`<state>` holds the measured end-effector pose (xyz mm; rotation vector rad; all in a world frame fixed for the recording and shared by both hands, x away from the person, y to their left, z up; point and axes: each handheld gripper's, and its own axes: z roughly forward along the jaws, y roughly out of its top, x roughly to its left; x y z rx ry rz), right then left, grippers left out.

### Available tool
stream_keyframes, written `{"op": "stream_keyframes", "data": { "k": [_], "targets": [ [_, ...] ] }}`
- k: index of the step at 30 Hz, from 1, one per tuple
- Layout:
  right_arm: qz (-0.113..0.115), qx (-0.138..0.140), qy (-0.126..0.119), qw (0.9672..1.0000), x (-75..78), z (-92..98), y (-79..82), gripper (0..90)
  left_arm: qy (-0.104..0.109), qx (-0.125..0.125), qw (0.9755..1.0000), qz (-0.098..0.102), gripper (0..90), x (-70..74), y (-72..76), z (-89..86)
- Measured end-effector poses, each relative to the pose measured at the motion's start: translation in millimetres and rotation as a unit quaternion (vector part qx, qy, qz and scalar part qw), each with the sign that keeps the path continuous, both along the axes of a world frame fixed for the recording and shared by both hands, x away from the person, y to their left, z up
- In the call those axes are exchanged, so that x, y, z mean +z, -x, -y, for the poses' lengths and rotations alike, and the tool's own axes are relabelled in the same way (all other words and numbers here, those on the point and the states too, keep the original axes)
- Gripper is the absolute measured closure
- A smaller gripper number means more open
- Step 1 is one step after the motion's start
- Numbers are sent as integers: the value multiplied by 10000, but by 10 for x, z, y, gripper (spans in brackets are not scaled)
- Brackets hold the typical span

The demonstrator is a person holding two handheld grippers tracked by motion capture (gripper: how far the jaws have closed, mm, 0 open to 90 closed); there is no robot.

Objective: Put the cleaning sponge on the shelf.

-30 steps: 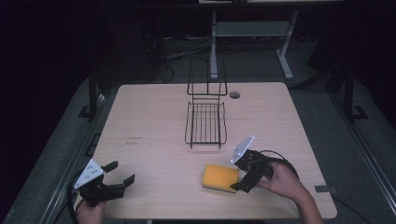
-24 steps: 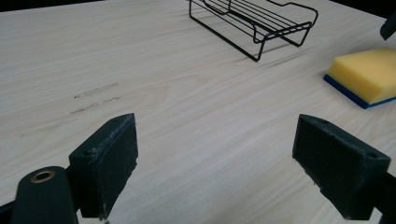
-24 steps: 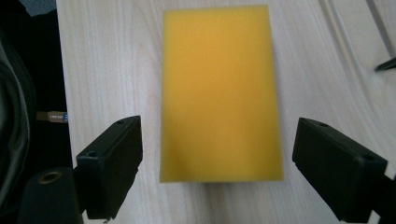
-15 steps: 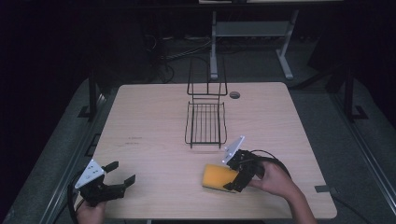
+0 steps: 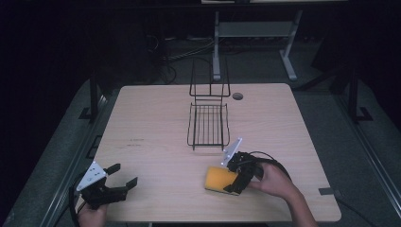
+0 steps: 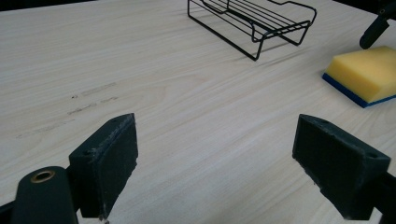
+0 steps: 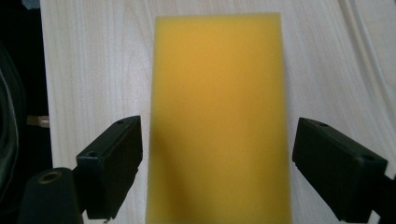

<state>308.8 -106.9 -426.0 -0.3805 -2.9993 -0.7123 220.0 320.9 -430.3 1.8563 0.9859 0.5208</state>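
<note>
Yellow sponge [image 5: 219,178] lies flat on the wooden table [image 5: 156,118], toward the near right part of the top, yellow face up. Left gripper view shows a thin blue layer along its underside [image 6: 348,93]. Right gripper view: sponge [image 7: 218,116] runs lengthwise between the 2 jaws, its near end reaching past the jaw tips toward the camera.

Right gripper [image 5: 232,182] sits at the sponge's right end, held by the person's right hand [image 5: 274,179]. Jaws spread wide, 1 on each long side of the sponge, a strip of bare table visible between each pad and the sponge edge. Nothing clamped. Whether the jaws rest on the table or hang above it: cannot tell.

Left gripper [image 5: 124,176] at the near left corner of the table, well apart from the sponge. Jaws also spread wide, only bare wood between them in its own view, gripping nothing.

Black wire rack [image 5: 208,124] stands mid-table beyond the sponge, low basket part toward the person, tall wire back at the far side. Apart from the sponge, untouched by either gripper. Small round hole [image 5: 237,96] in the tabletop just right of the rack's back.
</note>
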Motion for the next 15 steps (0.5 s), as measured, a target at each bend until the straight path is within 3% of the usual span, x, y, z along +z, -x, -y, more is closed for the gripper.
{"op": "stream_keyframes", "data": {
  "k": [15],
  "targets": [
    [70, 113, 93, 9999, -111, -117, -9, 157, -24, -25, 10000, -5, 134, -1, -2, 12]
  ]
}}
